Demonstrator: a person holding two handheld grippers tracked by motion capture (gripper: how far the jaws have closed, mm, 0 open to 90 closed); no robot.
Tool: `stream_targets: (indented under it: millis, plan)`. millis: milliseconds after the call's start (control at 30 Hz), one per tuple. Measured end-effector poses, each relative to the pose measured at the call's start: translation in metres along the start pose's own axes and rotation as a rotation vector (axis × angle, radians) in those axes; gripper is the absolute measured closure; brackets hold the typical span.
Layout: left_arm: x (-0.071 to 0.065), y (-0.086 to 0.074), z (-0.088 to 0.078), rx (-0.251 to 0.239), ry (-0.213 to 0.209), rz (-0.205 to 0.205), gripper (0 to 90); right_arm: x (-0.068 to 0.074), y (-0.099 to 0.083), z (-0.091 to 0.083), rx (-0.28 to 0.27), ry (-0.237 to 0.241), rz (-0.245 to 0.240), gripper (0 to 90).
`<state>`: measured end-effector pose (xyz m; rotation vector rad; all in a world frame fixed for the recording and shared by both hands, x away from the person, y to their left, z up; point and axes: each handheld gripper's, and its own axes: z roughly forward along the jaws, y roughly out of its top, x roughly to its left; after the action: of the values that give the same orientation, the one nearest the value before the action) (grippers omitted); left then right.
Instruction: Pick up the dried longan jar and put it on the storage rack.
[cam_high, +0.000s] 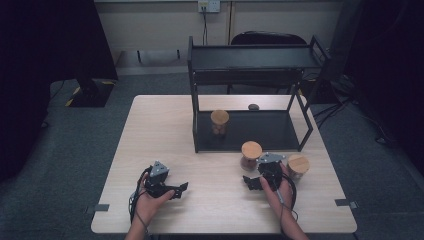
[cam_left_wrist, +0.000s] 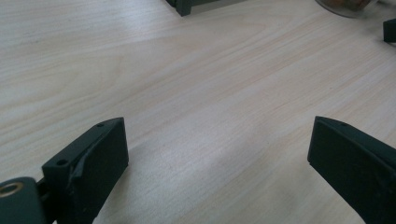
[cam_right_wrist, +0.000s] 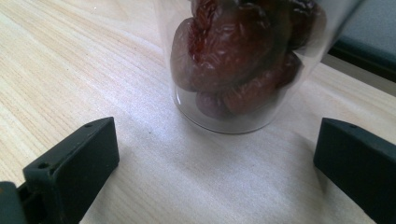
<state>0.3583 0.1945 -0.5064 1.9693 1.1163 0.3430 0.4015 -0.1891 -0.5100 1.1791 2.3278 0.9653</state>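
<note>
Right gripper (cam_high: 251, 182) spread wide and empty, lined up on the jar (cam_high: 250, 155) just before the rack (cam_high: 250, 135), ready to close. Left gripper (cam_high: 181, 189) likewise agape, empty, parked aside, well left of the rack's front.

The high view looks forward and down from above the person's side, far enough back to take in the whole surface (cam_high: 170, 130), the rack (cam_high: 250, 95) and the floor around; the left tool (cam_high: 182, 188) view sits low and close over bare wood, facing along its jaws toward the rack's foot (cam_left_wrist: 184, 5); the right tool (cam_high: 248, 182) view sits equally low, close up to a jar (cam_right_wrist: 243, 65); that jar (cam_high: 250, 155) stands in the high view too, and all three share the surface's near part.
</note>
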Motion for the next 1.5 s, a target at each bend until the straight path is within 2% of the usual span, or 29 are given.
stream_targets:
  millis: [467,767,867,1067,1167,1500]
  plan:
    - [0.0031,-0.0064,-0.0058,0.025,0.028,0.012,4.9,0.0,0.0,0.0,0.0,0.0,0.0,0.0]
    - [0.0038,-0.0086,-0.0079,0.054,0.049,0.055,4.6,0.0,0.0,0.0,0.0,0.0,0.0,0.0]
    - [0.0025,-0.009,-0.0077,0.071,0.056,0.088,3.5,0.0001,-0.0001,0.0,0.0,-0.001,0.0,0.0]
    - [0.0003,-0.0092,-0.0068,0.085,0.067,0.106,1.6,0.0003,-0.0003,-0.0003,0.0,-0.003,0.001,0.0]
    - [-0.0019,-0.0093,-0.0057,0.099,0.08,0.133,0.3,0.0004,-0.0003,-0.0004,0.001,-0.005,0.003,0.0]
    - [-0.0019,-0.0094,-0.0057,0.098,0.081,0.132,0.1,0.0007,-0.0001,-0.0005,0.002,-0.006,0.003,0.0]
